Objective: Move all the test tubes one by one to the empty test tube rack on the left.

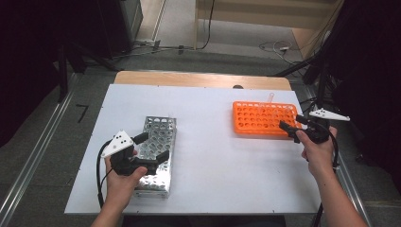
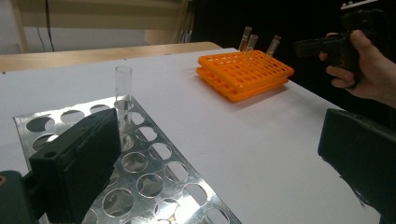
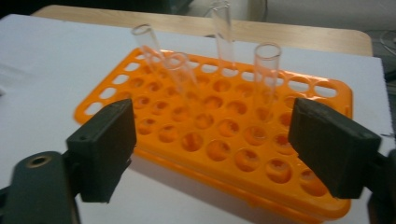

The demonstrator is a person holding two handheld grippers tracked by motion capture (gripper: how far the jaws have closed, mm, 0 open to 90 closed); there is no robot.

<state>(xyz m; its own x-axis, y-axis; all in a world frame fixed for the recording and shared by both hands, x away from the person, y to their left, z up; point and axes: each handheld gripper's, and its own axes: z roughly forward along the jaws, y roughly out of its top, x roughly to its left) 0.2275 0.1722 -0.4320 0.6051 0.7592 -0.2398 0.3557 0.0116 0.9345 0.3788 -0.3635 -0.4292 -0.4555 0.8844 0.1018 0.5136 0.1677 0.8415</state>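
Both claws, left (image 1: 152, 147) and right (image 1: 289, 130), are spread and empty by unlabelled racks.

Bright overhead light on white table (image 1: 213, 156); dark surroundings; near jaws blurred; soft, low-resolution pictures.

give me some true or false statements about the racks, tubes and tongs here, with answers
1. The orange plastic tube rack holds clear glass test tubes. True.
2. The perforated metal rack holds no tube. False: one clear tube stands in it.
3. The left tongs are open above the metal rack. True.
4. The right tongs are shut on a tube. False: open, holding nothing.
5. The racks are stacked. False: they sit apart on the white table.
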